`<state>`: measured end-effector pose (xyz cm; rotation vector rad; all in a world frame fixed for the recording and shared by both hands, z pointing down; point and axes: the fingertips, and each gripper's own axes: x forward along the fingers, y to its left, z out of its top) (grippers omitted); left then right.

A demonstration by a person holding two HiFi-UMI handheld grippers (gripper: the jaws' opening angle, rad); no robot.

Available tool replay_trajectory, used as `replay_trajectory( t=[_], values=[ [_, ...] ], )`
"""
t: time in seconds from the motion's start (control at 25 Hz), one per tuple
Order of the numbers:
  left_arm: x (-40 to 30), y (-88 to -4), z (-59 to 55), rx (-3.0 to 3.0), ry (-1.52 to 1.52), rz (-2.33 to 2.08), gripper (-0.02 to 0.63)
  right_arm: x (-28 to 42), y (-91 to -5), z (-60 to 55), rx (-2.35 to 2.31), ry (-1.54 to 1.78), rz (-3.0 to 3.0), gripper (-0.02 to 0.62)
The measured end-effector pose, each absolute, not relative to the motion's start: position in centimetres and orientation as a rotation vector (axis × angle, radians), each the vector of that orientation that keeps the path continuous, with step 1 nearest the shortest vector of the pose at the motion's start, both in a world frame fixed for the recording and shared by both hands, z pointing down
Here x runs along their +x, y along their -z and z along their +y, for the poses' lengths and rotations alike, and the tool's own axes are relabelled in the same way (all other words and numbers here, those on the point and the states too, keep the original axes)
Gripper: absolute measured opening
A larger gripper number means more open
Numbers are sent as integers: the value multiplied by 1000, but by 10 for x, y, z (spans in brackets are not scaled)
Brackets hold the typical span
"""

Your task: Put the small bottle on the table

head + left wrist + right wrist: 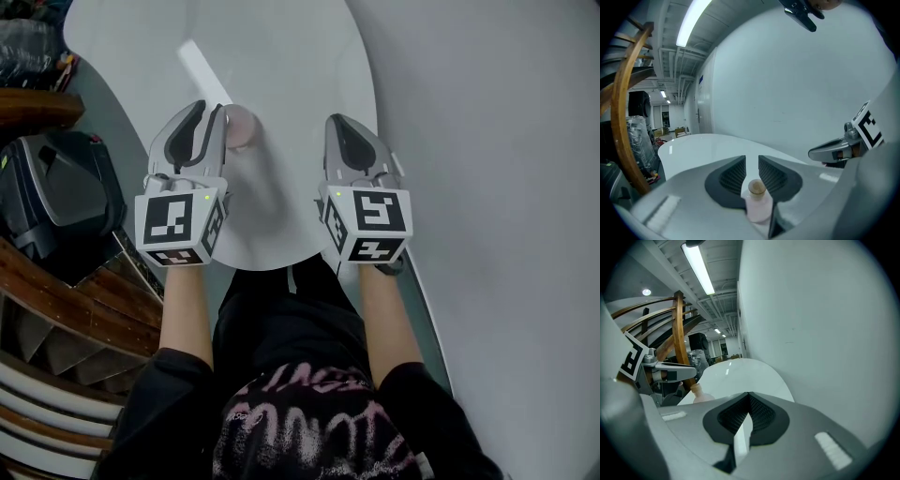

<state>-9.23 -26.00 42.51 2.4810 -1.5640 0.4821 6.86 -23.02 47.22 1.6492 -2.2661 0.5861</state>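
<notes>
Person's dark patterned top: lower centre of the head view, both forearms reaching up the frame. Left gripper, centre left: jaws drawn narrow around a small pink bottle with a cork stopper, held upright and deep between the pads. Right gripper, centre right: jaws closed together, nothing between them. White table, upper centre: the bottle is over its near part, but no view shows whether its base touches. Status: bottle carried to the table. Outstanding, by judgement: set it down, release, withdraw.
</notes>
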Motion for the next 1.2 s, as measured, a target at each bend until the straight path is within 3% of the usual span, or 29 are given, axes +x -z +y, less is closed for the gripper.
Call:
replay_trajectory(
  t=[0.36,1.2],
  values=[
    [-96,-402,-245,2476,-458,-1625,1,64,-445,-221,1647,-531,-2306,9],
    [-87,-355,-213,2530,-405,-1644,1,62,-387,-196,1671,-420,-2387,9]
  ],
)
